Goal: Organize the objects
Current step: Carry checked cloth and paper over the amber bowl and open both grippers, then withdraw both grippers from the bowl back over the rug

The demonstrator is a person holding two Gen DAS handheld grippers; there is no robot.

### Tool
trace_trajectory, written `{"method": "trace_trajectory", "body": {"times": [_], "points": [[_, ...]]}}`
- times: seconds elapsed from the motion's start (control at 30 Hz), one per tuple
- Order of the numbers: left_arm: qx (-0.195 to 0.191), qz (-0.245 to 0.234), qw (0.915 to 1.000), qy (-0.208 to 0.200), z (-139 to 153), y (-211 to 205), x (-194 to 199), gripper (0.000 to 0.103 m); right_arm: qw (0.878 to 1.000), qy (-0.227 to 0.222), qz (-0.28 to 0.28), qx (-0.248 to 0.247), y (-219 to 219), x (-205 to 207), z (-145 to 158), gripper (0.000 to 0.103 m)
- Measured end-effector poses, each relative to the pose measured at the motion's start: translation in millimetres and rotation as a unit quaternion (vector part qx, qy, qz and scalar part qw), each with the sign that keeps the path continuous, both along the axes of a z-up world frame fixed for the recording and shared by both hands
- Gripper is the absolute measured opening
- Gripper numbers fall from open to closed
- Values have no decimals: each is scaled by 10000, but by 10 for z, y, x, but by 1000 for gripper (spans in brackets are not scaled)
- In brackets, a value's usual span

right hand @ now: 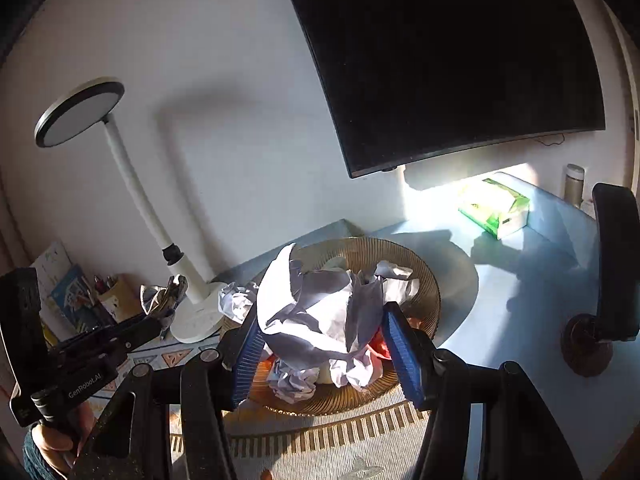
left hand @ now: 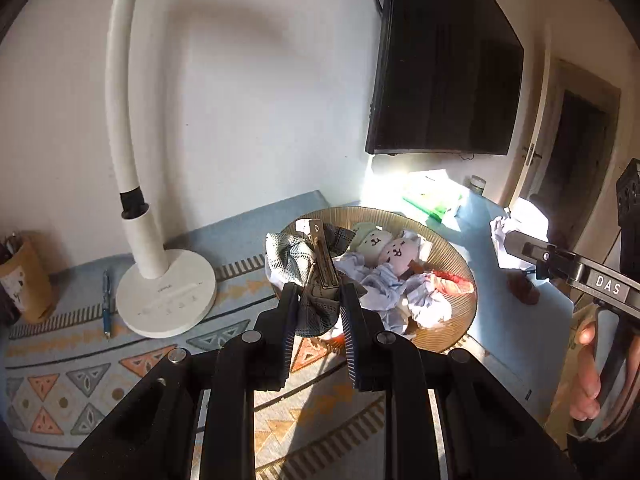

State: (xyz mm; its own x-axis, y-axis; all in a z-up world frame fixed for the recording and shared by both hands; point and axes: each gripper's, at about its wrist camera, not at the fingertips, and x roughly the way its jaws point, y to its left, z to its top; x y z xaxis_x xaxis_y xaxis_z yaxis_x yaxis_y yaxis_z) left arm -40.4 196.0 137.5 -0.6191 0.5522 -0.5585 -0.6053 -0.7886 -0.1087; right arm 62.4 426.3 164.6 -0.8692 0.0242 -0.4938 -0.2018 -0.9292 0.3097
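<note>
My left gripper (left hand: 320,308) is shut on a plaid fabric bow hair clip (left hand: 304,264) with a metal clasp, held over the near left rim of a round amber ribbed basket (left hand: 452,264). The basket holds two small plush dolls (left hand: 384,246) and crumpled paper (left hand: 404,296). My right gripper (right hand: 320,340) is shut on a large crumpled white paper (right hand: 316,312), held above the same basket (right hand: 420,276). The left gripper and the clip (right hand: 164,296) also show at the left of the right wrist view.
A white desk lamp (left hand: 168,292) stands left of the basket, with a blue pen (left hand: 106,300) and a pencil cup (left hand: 24,276) further left. A green tissue box (right hand: 496,208), a bottle (right hand: 574,184) and a wall monitor (right hand: 460,60) are behind. A patterned mat (left hand: 80,376) covers the desk.
</note>
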Motion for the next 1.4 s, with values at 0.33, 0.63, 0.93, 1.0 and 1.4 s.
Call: {"method": "trace_trajectory", "body": {"times": [0.33, 0.63, 0.93, 1.0, 1.4], "points": [[-247, -448, 9987, -14, -187, 996, -884, 37, 9976, -594, -359, -41, 619, -1299, -202, 69], [-118, -322, 9988, -358, -231, 741, -786, 66, 9964, -639, -387, -413, 645, -1059, -324, 69], [472, 400, 9972, 421, 406, -473, 186, 103, 9991, -309, 285, -106, -375, -307, 118, 71], [421, 746, 9949, 529, 481, -786, 369, 103, 9980, -261, 572, 71, -732, -191, 184, 72], [150, 2572, 9657, -318, -558, -2068, 711, 102, 9757, -353, 1441, 1611, -2368, -13, -858, 91]]}}
